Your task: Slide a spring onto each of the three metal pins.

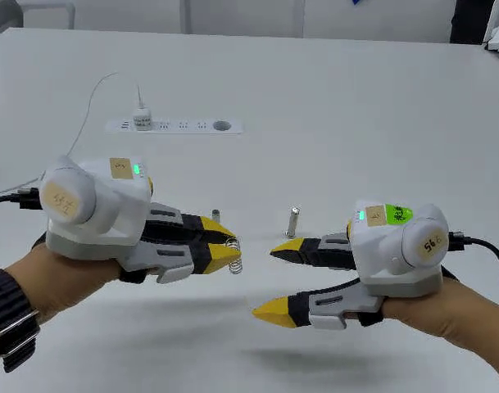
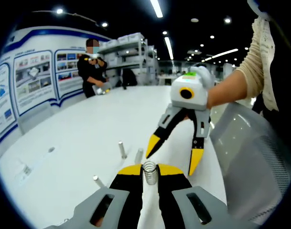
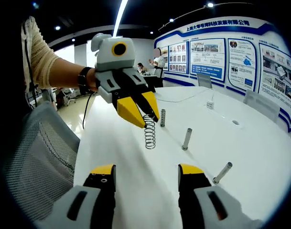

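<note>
My left gripper [image 1: 231, 246] is shut on a small steel spring [image 1: 235, 259], which hangs down from its yellow tips just above the white table. The same spring [image 2: 149, 172] stands upright between the closed jaws in the left gripper view. My right gripper [image 1: 267, 280] faces it, open and holding nothing. A tall metal pin [image 1: 293, 221] stands behind the gap between the grippers, and a shorter pin [image 1: 215, 216] behind the left jaws. In the right gripper view, the held spring [image 3: 149, 131] hangs near three pins: one ribbed [image 3: 162, 118], two bare [image 3: 187, 138] [image 3: 222, 172].
A white power strip [image 1: 183, 126] with a plugged-in adapter [image 1: 142, 119] and a thin cable lies further back on the table [image 1: 356, 123]. A person [image 2: 91, 67] stands at the far end. A mesh chair [image 3: 35, 157] is beside the table edge.
</note>
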### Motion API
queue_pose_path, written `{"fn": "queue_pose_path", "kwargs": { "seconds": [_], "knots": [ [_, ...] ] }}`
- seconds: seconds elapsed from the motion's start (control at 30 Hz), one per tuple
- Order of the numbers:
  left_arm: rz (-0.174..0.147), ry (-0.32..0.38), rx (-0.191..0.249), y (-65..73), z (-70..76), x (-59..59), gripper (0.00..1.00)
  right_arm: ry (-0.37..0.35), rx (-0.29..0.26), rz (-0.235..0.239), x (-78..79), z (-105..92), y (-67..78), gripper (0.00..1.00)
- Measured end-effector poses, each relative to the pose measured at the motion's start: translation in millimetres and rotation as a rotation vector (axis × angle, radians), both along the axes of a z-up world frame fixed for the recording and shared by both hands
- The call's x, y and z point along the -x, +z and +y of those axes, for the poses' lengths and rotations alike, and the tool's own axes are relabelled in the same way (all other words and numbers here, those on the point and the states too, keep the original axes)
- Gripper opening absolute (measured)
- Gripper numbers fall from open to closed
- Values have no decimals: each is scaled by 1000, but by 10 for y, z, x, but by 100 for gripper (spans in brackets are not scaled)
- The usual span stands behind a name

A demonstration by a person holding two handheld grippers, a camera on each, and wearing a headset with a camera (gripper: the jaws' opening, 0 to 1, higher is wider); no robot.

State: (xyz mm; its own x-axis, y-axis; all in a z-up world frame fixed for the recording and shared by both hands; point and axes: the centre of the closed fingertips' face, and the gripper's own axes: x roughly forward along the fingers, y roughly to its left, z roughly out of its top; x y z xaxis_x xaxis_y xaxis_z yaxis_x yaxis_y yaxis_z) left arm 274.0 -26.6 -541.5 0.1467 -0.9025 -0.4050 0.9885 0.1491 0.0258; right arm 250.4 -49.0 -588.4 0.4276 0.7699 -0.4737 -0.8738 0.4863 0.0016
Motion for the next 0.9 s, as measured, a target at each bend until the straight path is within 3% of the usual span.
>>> {"fn": "queue_pose_path", "kwargs": {
  "seconds": [0.47, 0.9],
  "knots": [
    [1, 43, -15, -39, 102, -110, 10, -33, -12, 20, 16, -111, -30, 65],
    [-1, 62, -19, -33, 143, -179, 10, -71, -20, 17, 1, -283, -29, 67]
  ]
}}
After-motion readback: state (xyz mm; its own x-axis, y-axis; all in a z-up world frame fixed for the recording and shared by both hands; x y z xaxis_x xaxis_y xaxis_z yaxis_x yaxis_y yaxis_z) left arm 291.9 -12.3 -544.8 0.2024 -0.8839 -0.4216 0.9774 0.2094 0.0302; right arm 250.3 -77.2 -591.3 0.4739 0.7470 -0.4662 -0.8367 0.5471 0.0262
